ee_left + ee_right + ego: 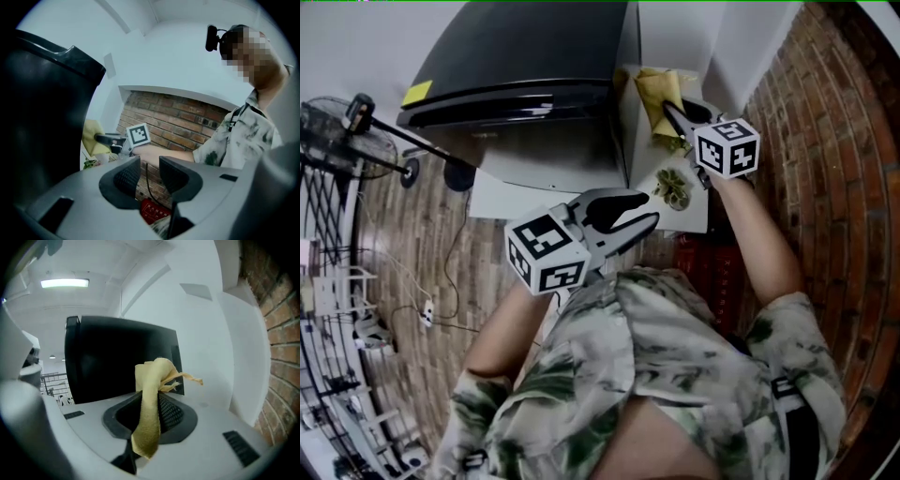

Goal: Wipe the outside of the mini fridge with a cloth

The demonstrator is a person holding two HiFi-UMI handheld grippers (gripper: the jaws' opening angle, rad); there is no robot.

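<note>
Right gripper [155,401] fingers clamp the yellow cloth [659,94], held at the right side of the black mini fridge [525,56]. Left gripper [150,171] fingers narrowly apart, empty. Small plant [672,187] near the cloth. Brick wall [825,141] to the right; wood floor [412,272].

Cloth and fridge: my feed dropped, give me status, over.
Right tool shut on yellow cloth, up beside the mini fridge; contact unclear. Left tool open, empty, held low. Small plant just below the cloth.
</note>
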